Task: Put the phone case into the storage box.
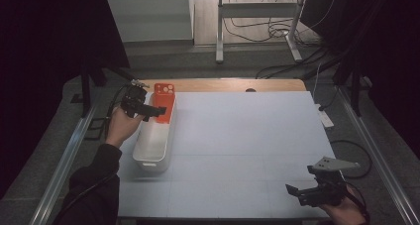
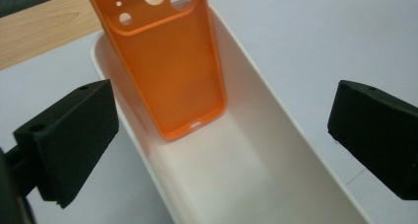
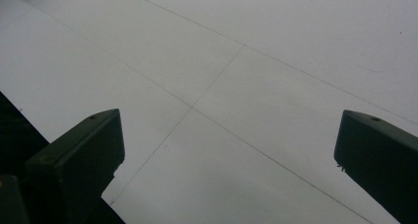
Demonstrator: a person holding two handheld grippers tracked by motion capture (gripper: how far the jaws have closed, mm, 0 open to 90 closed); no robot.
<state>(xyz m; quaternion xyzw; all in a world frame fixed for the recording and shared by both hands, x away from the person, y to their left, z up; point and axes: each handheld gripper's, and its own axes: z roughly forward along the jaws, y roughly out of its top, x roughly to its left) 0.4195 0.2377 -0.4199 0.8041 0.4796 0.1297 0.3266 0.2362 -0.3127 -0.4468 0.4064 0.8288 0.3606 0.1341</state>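
The left gripper (image 1: pixel 154 111) is hanging released beside the orange silicone phone case (image 1: pixel 165 102), leaning at the long white plastic bin's (image 1: pixel 151 160) 12 o'clock end; a nudge could topple it. The right gripper (image 1: pixel 297 194) is idling released.

Black grippers, dark long sleeve (image 1: pixel 94 185)

right gripper (image 3: pixel 229 150) is just hanging over the pale table top (image 3: pixel 276 61), both black jaws spread wide with nothing between them. a few thin seam lines cross the surface, and a dark strip sits past the table edge at lower left.
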